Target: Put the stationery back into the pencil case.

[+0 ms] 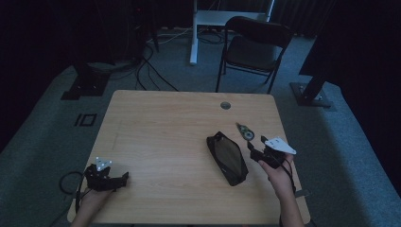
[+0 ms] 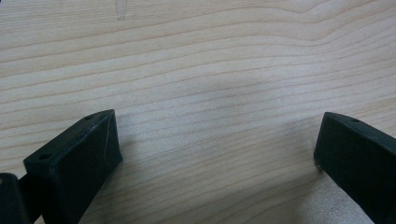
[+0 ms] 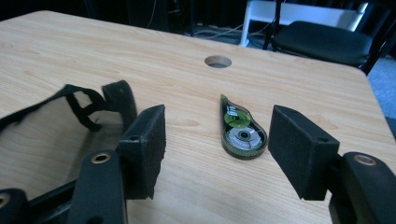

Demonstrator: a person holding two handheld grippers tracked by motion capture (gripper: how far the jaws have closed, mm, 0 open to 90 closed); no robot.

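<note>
Right gripper (image 1: 254, 150) sits over the right side of the light wooden table (image 1: 165, 127), jaws spread, nothing between the pads. In the right gripper view the foam-faced pads (image 3: 299, 149) frame a teardrop-shaped correction tape dispenser, green and clear plastic with a dark rim (image 3: 240, 129); it lies flat on the wood just beyond the jaw tips, untouched, narrow end pointing away toward the round cable hole (image 3: 218, 61) near the far edge. From the high view the dispenser (image 1: 245, 131) is just ahead of the right gripper and just right of the far end of a black soft zip pencil pouch (image 1: 227, 158). Pouch lies flat, mouth open, angled on the table, immediately left of the right gripper; its black strap and rim (image 3: 88, 105) show beside the left jaw in the right gripper view.

Left gripper (image 1: 124, 178) rests low at the near left corner of the table, well apart from pouch and dispenser. Jaws wide apart over bare wood, holding nothing.
</note>
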